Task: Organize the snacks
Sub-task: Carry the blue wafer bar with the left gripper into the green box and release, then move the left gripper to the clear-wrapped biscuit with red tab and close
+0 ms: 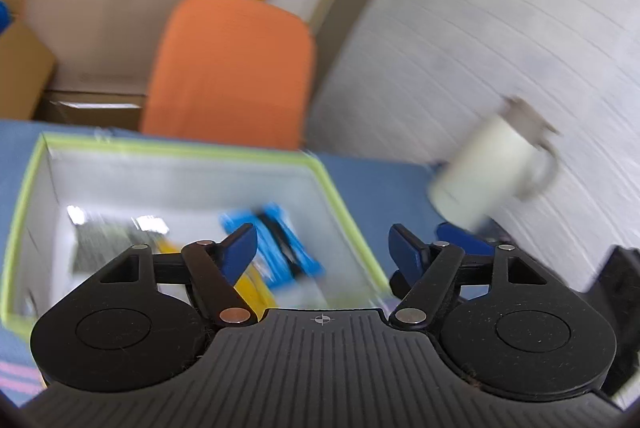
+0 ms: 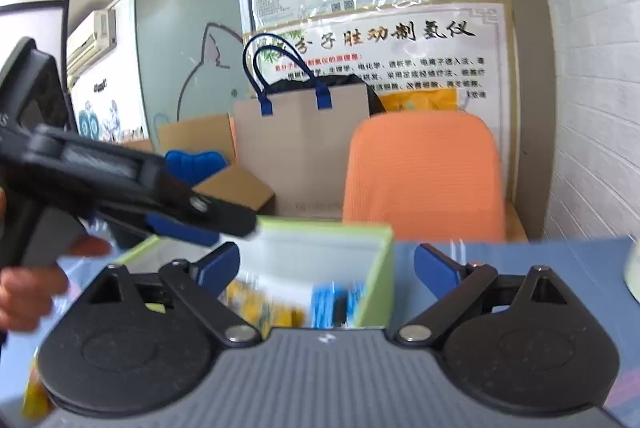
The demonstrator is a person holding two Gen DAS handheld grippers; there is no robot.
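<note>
A green-rimmed box [image 1: 336, 188] with a pale inside stands on the blue table. In it lie a blue snack packet [image 1: 280, 248], a yellow packet [image 1: 252, 288] and a dark silvery packet [image 1: 104, 244]. My left gripper [image 1: 322, 252] is open and empty, above the box's near right corner. In the right wrist view the same box [image 2: 380, 268] shows the blue packet [image 2: 332, 300] and yellow packets [image 2: 248, 296]. My right gripper [image 2: 326, 268] is open and empty just before the box. The left gripper [image 2: 180, 228] reaches in from the left over the box.
A white mug [image 1: 492, 172] stands on the table to the right of the box, near the white brick wall. An orange chair [image 2: 424, 180] is behind the table. A paper bag with blue handles [image 2: 300, 140] and cardboard boxes [image 2: 236, 188] stand behind.
</note>
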